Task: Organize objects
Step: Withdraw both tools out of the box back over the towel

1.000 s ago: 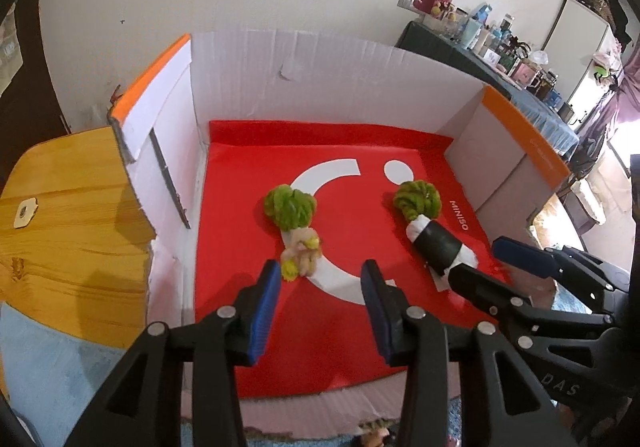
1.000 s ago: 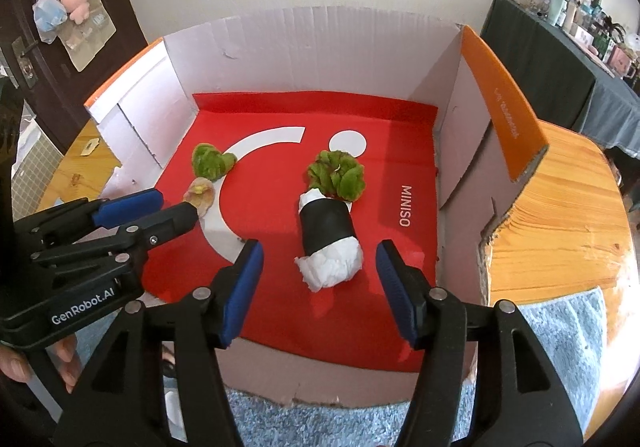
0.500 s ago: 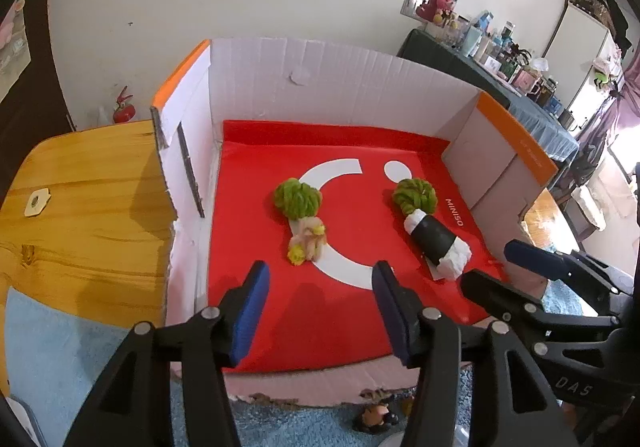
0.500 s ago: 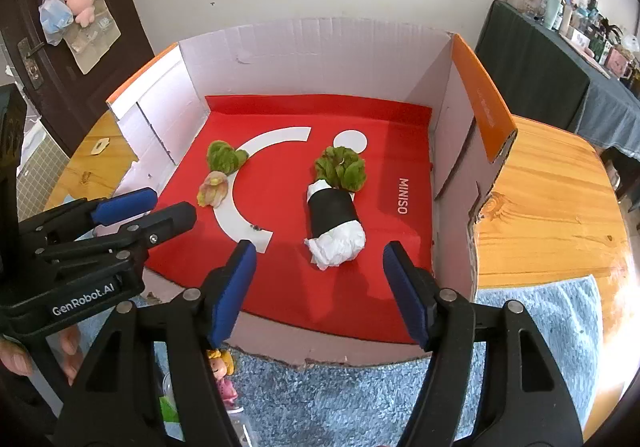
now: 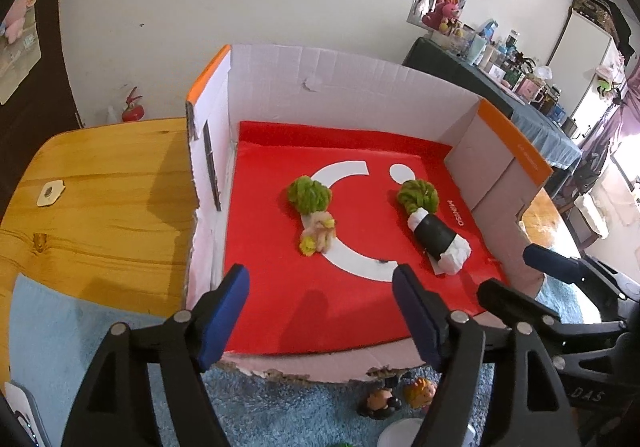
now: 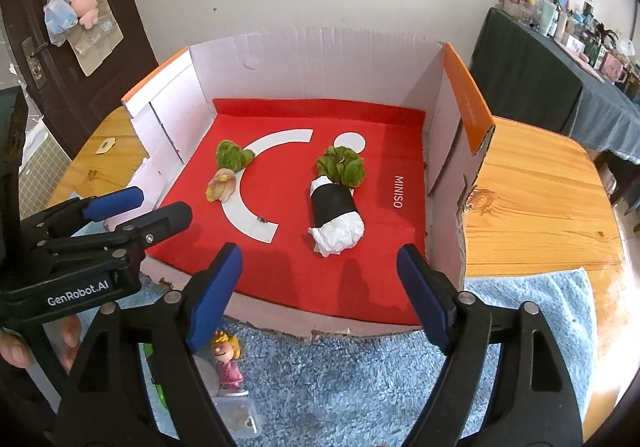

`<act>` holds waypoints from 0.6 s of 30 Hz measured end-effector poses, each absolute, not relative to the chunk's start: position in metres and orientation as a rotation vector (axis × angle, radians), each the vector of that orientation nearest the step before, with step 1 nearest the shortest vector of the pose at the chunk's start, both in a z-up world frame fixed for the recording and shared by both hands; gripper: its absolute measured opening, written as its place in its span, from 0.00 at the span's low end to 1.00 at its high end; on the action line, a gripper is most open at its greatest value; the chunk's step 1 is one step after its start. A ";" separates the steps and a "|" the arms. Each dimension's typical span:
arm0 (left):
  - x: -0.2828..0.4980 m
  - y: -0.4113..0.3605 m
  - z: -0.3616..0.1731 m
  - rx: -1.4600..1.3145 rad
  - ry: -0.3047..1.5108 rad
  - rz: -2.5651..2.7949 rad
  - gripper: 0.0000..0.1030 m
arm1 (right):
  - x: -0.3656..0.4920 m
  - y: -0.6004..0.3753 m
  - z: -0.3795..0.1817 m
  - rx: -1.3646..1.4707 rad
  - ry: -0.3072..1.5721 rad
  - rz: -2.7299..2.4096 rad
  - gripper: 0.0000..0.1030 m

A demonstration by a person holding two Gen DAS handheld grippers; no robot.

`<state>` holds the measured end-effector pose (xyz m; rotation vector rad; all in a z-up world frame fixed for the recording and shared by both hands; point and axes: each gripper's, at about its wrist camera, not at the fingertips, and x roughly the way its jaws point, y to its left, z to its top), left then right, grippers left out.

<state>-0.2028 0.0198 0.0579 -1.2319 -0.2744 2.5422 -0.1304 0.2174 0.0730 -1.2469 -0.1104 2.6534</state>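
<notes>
Wall: off-white plaster wall (image 5: 160,27), scuffed, straight ahead of both grippers.
Door: dark brown wooden door (image 6: 24,59) far left of the right gripper.
Table: honey-coloured wooden tabletop (image 6: 540,191) on either side, ahead.
Mat: pale blue fluffy towel (image 6: 360,375) just beneath the grippers.
Side table: long table draped in dark cloth (image 6: 532,75), ahead to the right, crowded with small bottles.
Light: bright daylight from a window (image 5: 624,167) at far right.
</notes>
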 end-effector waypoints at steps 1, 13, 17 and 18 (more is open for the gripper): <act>-0.202 0.020 0.058 -1.230 -0.272 2.543 0.74 | -0.129 0.217 0.074 -1.245 -0.112 2.655 0.78; -0.189 0.012 0.058 -1.223 -0.272 2.562 0.78 | -0.116 0.215 0.077 -1.230 -0.114 2.663 0.86; -0.183 0.010 0.058 -1.221 -0.277 2.558 0.79 | -0.109 0.214 0.076 -1.230 -0.108 2.668 0.86; -0.181 0.010 0.058 -1.218 -0.276 2.559 0.80 | -0.107 0.214 0.076 -1.230 -0.106 2.668 0.86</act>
